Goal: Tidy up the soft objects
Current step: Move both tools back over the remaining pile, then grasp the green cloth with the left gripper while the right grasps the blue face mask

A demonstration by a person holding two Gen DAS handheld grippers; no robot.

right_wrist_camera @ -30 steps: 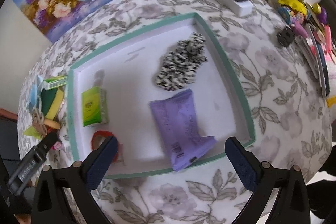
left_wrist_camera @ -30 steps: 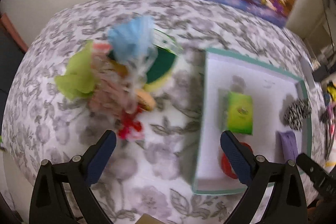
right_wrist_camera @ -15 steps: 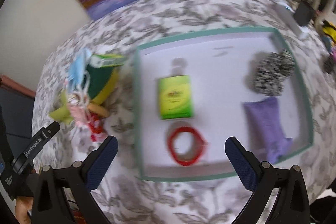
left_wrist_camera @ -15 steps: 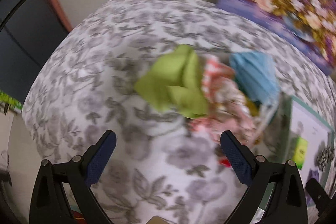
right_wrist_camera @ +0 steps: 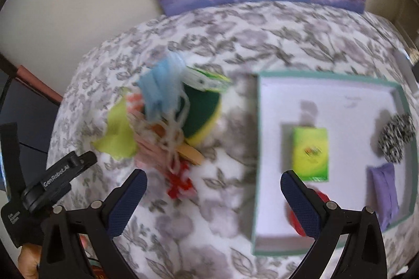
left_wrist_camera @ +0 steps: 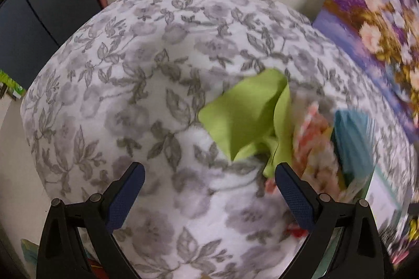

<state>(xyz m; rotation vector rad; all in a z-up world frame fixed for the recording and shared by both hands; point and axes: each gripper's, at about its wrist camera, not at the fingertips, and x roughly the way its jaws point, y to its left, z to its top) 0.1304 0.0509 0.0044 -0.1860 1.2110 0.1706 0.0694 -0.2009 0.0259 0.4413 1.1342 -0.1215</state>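
Green cloth (left_wrist_camera: 248, 111), limp and light, best pinched at a raised fold; left gripper (left_wrist_camera: 209, 191) and right gripper (right_wrist_camera: 213, 196) both gape wide, empty

Soft, even indoor light fills both views, with no glare. Both are fisheye pictures: the floral-patterned grey and white bench cover (left_wrist_camera: 136, 85) bulges like a dome, and black vignette rings the corners. In the left wrist view the right side smears with motion blur, worst at the floral painting (left_wrist_camera: 379, 25), while the crumpled lime-green cloth (left_wrist_camera: 251, 116) stays fairly sharp. The right wrist view is blurred throughout. Short soft shadows lie beside things in the white shallow tray with teal rim (right_wrist_camera: 327, 76), falling up and left.
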